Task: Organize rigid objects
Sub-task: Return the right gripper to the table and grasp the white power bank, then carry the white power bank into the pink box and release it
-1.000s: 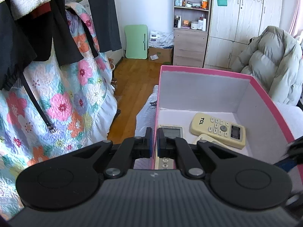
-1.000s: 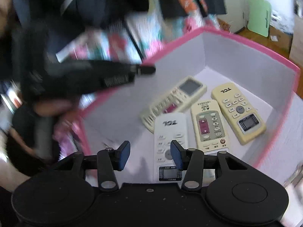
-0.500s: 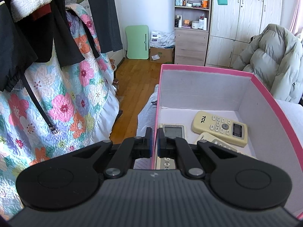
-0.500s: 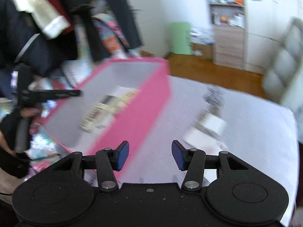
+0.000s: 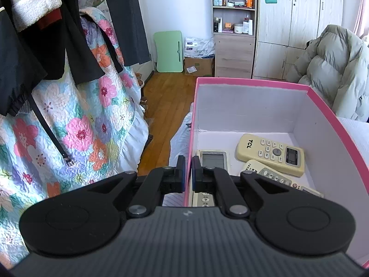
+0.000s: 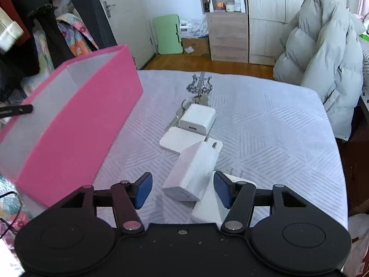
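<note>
My left gripper [image 5: 188,169] is shut on the near left wall of the pink box [image 5: 253,82]. Inside the box lie a cream TCL remote [image 5: 269,153], a grey-screen remote [image 5: 213,160] and another pale remote [image 5: 276,180]. The box also shows at the left of the right wrist view [image 6: 92,115]. My right gripper [image 6: 183,190] is open and empty, with a white charger block [image 6: 192,172] lying between its fingers on the grey bedspread [image 6: 276,138]. Beyond it lie a flat white pack [image 6: 180,139], a second white charger [image 6: 197,118] and a bunch of keys [image 6: 199,85].
A floral quilt [image 5: 76,127] and dark clothes hang to the left of the box. A grey puffer coat [image 6: 327,53] is draped at the bed's far right. A shelf unit [image 6: 227,16] and a green folding board [image 6: 167,34] stand against the back wall.
My right gripper has swung out of the box and to the right, over the bedspread, and now straddles a white charger. The left gripper has stayed shut on the box wall.
</note>
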Available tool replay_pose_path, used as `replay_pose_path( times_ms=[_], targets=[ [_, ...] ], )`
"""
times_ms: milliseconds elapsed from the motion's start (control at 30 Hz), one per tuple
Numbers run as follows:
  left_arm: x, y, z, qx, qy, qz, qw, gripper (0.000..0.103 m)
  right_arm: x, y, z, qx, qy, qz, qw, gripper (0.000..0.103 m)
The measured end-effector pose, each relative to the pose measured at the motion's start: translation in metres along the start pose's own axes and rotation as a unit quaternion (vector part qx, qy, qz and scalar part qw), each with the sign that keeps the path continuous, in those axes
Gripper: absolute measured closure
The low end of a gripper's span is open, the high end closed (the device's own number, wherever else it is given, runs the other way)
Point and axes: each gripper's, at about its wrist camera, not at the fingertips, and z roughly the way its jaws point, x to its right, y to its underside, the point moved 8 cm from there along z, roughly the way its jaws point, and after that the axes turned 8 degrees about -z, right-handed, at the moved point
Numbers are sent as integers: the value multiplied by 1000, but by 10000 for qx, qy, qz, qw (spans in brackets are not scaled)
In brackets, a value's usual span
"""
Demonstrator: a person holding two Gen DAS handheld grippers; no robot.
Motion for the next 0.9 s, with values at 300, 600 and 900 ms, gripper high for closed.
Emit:
replay_pose_path(
  times_ms=[300, 600, 900],
  targets=[
    [-5, -1, 2, -25, 66, -80, 9999, 98, -30, 5, 33, -323, 937, -1313, 9864, 32],
    [-6, -1, 3, -44, 115, -100, 9999, 98, -26, 6, 30, -299, 501, -816, 9950, 47],
    [-4, 0, 1, 29, -20, 6, 10000, 98, -28, 2, 24, 11, 388, -607, 9974, 48]
  ],
)
